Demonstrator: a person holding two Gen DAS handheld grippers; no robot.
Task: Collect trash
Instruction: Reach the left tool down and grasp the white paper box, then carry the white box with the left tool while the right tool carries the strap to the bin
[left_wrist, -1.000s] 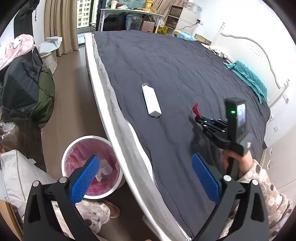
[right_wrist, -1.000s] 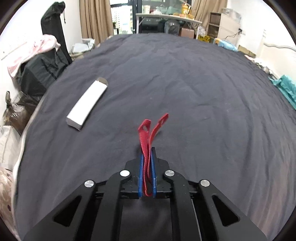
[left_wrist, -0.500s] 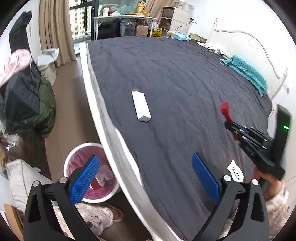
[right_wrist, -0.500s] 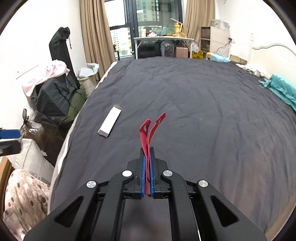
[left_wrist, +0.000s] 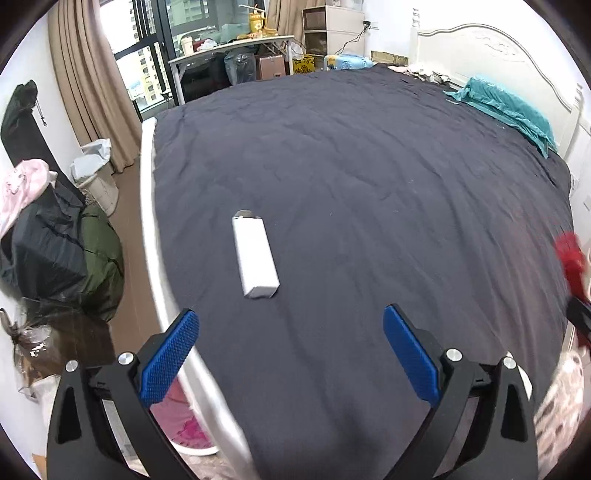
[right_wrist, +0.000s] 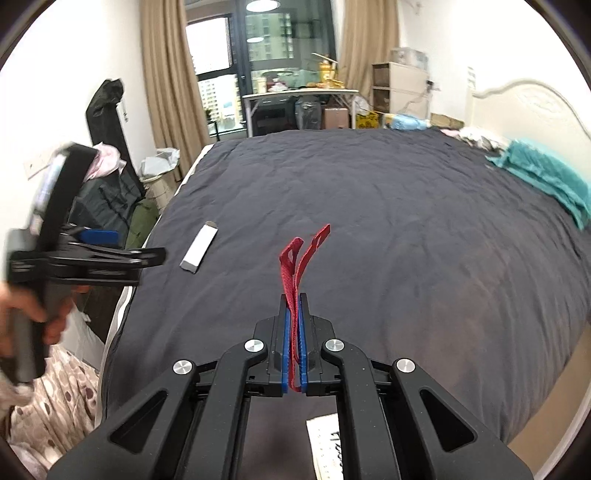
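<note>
item: red strap and white box, trash being collected off the dark bed cover.
right gripper is pinching the limp, light strap near its fold; left gripper is hanging spread short of the box, which is looking light, stiff, best taken across its narrow sides; it is lying near the bed's left edge, pink-lined bin below, open cover all round.
</note>
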